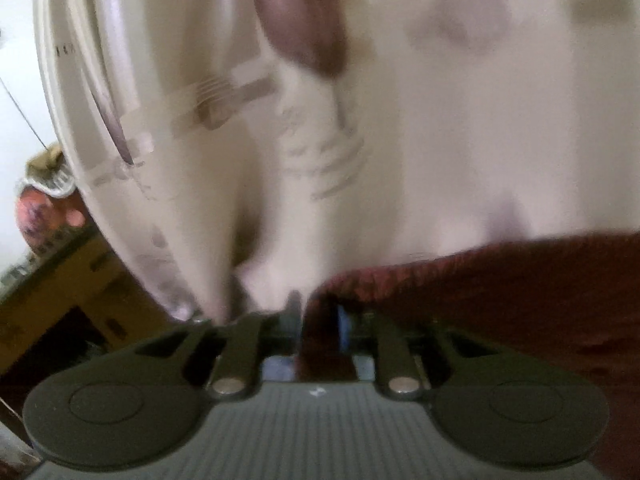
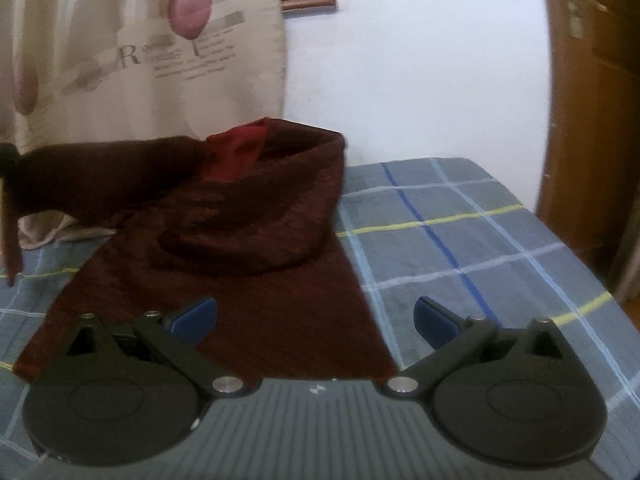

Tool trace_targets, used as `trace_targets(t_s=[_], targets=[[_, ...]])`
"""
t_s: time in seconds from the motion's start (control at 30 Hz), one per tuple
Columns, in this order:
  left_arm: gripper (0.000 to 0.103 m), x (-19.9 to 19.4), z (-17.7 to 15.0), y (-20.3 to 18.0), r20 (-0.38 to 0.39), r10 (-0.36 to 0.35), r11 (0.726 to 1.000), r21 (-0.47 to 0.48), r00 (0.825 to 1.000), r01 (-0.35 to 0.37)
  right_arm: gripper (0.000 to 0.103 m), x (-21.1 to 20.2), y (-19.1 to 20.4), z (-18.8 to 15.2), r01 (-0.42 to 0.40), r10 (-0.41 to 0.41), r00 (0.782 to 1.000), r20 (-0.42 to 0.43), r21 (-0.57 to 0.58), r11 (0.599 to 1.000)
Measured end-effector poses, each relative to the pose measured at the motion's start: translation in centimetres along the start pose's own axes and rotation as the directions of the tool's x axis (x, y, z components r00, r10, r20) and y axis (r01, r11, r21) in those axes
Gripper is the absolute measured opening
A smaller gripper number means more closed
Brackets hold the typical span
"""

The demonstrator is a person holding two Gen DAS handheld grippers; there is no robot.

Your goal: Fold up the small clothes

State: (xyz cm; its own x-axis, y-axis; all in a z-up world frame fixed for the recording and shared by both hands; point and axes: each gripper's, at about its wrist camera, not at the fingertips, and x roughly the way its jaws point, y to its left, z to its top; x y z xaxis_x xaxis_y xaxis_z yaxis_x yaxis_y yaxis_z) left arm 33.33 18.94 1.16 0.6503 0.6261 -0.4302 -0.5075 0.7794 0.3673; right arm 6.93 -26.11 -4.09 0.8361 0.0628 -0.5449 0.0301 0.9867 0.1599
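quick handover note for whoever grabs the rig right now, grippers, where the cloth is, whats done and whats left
Left gripper: shut on an edge of the dark red garment, lifted off the bed in front of the printed curtain.
Right gripper: open, empty, hovering over the garment's near end.
The near part of the garment lies flat on the plaid bedsheet; the far part is bunched up.
Done: one edge picked up. Left: lay the fold down, smooth it, finish folding.

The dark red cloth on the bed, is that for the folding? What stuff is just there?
For the job:
- dark red cloth, one part lifted by the left tool
- right tool, open above it

Just there:
- checked bedcover
- printed curtain
- wooden door
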Motion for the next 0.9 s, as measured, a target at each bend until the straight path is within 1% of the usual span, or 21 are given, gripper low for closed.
trace_targets(t_s=[0.03, 0.07, 0.1, 0.13, 0.17, 0.2, 0.23, 0.3, 0.4, 0.47, 0.5, 0.53, 0.57, 0.6, 0.63, 0.67, 0.7, 0.77, 0.8, 0.83, 0.9], targets=[[0.044, 1.1, -0.2, 0.0, 0.010, 0.029, 1.000, 0.008, 1.000, -0.029, 0.103, 0.4, 0.3, 0.3, -0.011, 0.011, 1.000, -0.001, -0.007, 1.000], [0.054, 1.6, -0.7, 0.0, 0.025, 0.051, 0.999, 0.012, 0.998, -0.051, 0.103, 0.8, 0.5, 0.5, -0.015, 0.015, 1.000, -0.002, -0.013, 1.000], [0.078, 2.2, -1.1, 0.0, 0.040, 0.076, 0.997, 0.019, 0.996, -0.077, 0.103, 1.3, 0.8, 0.8, -0.018, 0.018, 1.000, -0.003, -0.020, 1.000], [0.097, 2.6, -1.5, 0.1, 0.064, 0.107, 0.994, 0.026, 0.992, -0.108, 0.103, 1.8, 1.2, 1.2, -0.029, 0.029, 1.000, -0.004, -0.029, 0.999], [0.102, 2.9, -1.7, 0.2, 0.089, 0.120, 0.992, 0.036, 0.989, -0.124, 0.103, 2.2, 1.4, 1.6, -0.043, 0.043, 0.999, -0.001, -0.035, 0.998], [0.102, 3.2, -2.0, 0.4, 0.113, 0.118, 0.991, 0.046, 0.987, -0.124, 0.103, 2.5, 1.6, 2.0, -0.060, 0.060, 0.998, 0.005, -0.040, 0.997], [0.102, 3.4, -2.1, 0.8, 0.125, 0.098, 0.993, 0.057, 0.987, -0.106, 0.103, 3.0, 2.0, 2.5, -0.083, 0.084, 0.996, 0.017, -0.050, 0.995], [0.102, 3.8, -2.3, 1.8, 0.125, 0.036, 0.998, 0.051, 0.992, -0.043, 0.103, 4.1, 2.8, 3.5, -0.117, 0.119, 0.993, 0.028, -0.076, 0.990], [0.102, 4.0, -2.0, 4.0, 0.100, -0.071, 0.997, -0.036, 0.992, 0.075, 0.103, 5.7, 4.3, 6.0, -0.162, 0.173, 0.983, 0.058, -0.160, 0.974], [0.102, 4.5, -1.9, 6.2, 0.056, -0.158, 0.976, -0.141, 0.986, 0.165, 0.103, 7.0, 4.8, 8.3, -0.204, 0.226, 0.972, 0.072, -0.232, 0.951], [0.102, 4.8, -2.0, 7.2, 0.038, -0.187, 0.963, -0.188, 0.982, 0.191, 0.103, 7.9, 5.1, 9.7, -0.237, 0.258, 0.965, 0.047, -0.260, 0.936], [0.102, 5.4, -2.0, 8.3, 0.018, -0.210, 0.947, -0.243, 0.977, 0.208, 0.103, 9.0, 5.6, 11.2, -0.292, 0.306, 0.952, 0.005, -0.283, 0.913], [0.102, 5.8, -2.1, 9.0, 0.002, -0.231, 0.934, -0.280, 0.973, 0.223, 0.103, 10.1, 6.1, 12.4, -0.330, 0.335, 0.942, -0.036, -0.298, 0.896], [0.102, 6.0, -2.4, 9.6, -0.008, -0.245, 0.925, -0.300, 0.969, 0.232, 0.103, 11.6, 6.9, 13.7, -0.345, 0.333, 0.938, -0.094, -0.314, 0.885], [0.102, 6.2, -2.7, 10.0, -0.017, -0.246, 0.925, -0.304, 0.969, 0.230, 0.103, 12.9, 8.0, 14.6, -0.344, 0.314, 0.939, -0.141, -0.327, 0.880], [0.102, 6.3, -2.9, 10.2, -0.033, -0.252, 0.924, -0.306, 0.967, 0.230, 0.103, 14.2, 9.0, 15.4, -0.352, 0.300, 0.933, -0.199, -0.338, 0.873], [0.101, 6.6, -3.2, 10.3, -0.059, -0.279, 0.918, -0.309, 0.958, 0.248, 0.103, 15.5, 10.0, 16.0, -0.360, 0.282, 0.925, -0.256, -0.345, 0.867], [0.101, 7.0, -3.6, 10.5, -0.094, -0.337, 0.910, -0.287, 0.937, 0.298, 0.097, 18.4, 12.1, 16.6, -0.340, 0.207, 0.908, -0.364, -0.353, 0.871], [0.101, 6.9, -3.7, 10.4, -0.104, -0.353, 0.914, -0.252, 0.930, 0.319, 0.094, 19.5, 12.8, 16.7, -0.342, 0.187, 0.893, -0.408, -0.348, 0.873], [0.101, 6.7, -3.7, 10.2, -0.108, -0.351, 0.923, -0.209, 0.930, 0.324, 0.087, 20.8, 13.5, 16.6, -0.358, 0.174, 0.864, -0.473, -0.334, 0.872], [0.101, 5.9, -3.7, 10.1, -0.081, -0.342, 0.934, -0.136, 0.936, 0.329, 0.081, 22.3, 14.5, 16.0, -0.391, 0.164, 0.810, -0.562, -0.310, 0.867]])
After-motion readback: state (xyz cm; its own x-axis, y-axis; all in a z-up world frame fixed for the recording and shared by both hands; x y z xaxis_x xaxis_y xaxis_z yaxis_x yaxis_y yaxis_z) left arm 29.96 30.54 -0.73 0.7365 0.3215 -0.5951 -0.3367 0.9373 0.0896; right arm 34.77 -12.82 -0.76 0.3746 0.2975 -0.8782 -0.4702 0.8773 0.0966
